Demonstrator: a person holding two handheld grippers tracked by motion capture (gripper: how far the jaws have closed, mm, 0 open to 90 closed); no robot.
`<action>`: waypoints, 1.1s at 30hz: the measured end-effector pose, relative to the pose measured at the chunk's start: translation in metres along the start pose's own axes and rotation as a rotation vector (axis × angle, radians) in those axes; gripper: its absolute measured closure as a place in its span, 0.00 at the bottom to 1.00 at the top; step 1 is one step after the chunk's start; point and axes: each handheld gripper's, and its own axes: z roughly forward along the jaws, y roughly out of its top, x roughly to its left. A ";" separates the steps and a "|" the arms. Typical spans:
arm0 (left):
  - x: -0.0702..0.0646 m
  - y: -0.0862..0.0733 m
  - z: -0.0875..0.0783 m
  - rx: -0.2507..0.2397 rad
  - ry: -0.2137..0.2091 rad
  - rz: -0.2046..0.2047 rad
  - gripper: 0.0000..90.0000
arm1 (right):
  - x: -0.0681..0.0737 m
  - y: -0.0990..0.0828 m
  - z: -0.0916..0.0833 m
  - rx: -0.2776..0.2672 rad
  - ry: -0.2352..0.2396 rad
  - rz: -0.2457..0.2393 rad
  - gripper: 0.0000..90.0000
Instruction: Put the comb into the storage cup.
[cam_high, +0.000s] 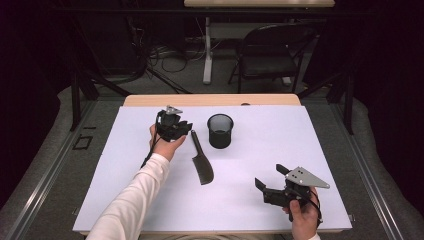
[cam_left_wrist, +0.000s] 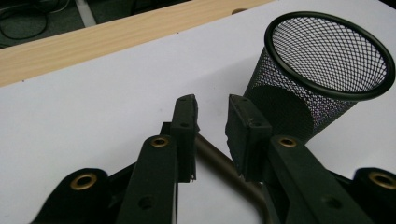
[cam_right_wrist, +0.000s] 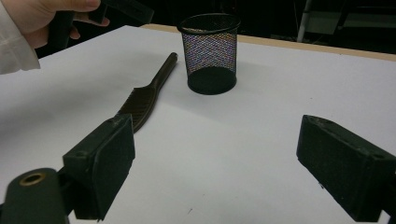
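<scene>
A dark comb (cam_high: 202, 167) lies flat on the white mat, its thin handle pointing toward the far side. My left gripper (cam_high: 187, 129) reaches down over the handle's end. In the left gripper view the handle (cam_left_wrist: 219, 161) runs between the two jaws (cam_left_wrist: 212, 109), and a narrow gap still shows between the pads. A black mesh cup (cam_high: 220, 131) stands upright just right of the handle. My right gripper (cam_high: 270, 176) hovers open near the front right of the mat with nothing between its jaws (cam_right_wrist: 217, 140). It faces the comb (cam_right_wrist: 144, 95) and the cup (cam_right_wrist: 210, 51).
The white mat (cam_high: 150, 200) covers most of a wooden table, whose bare edge (cam_high: 210, 100) shows at the far side. A folding chair (cam_high: 272, 50) and floor cables lie beyond the table. The person's left sleeve crosses the mat's front left.
</scene>
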 end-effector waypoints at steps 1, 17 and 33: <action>0.000 0.000 0.001 0.003 -0.001 0.001 0.82 | 0.000 0.000 0.000 0.000 -0.001 -0.002 0.13; 0.001 -0.006 0.022 -0.003 -0.006 0.006 0.98 | -0.001 -0.001 0.001 0.002 -0.002 0.007 0.14; 0.005 -0.016 0.046 0.050 -0.038 -0.007 1.00 | -0.001 -0.002 0.002 0.001 0.004 0.002 0.15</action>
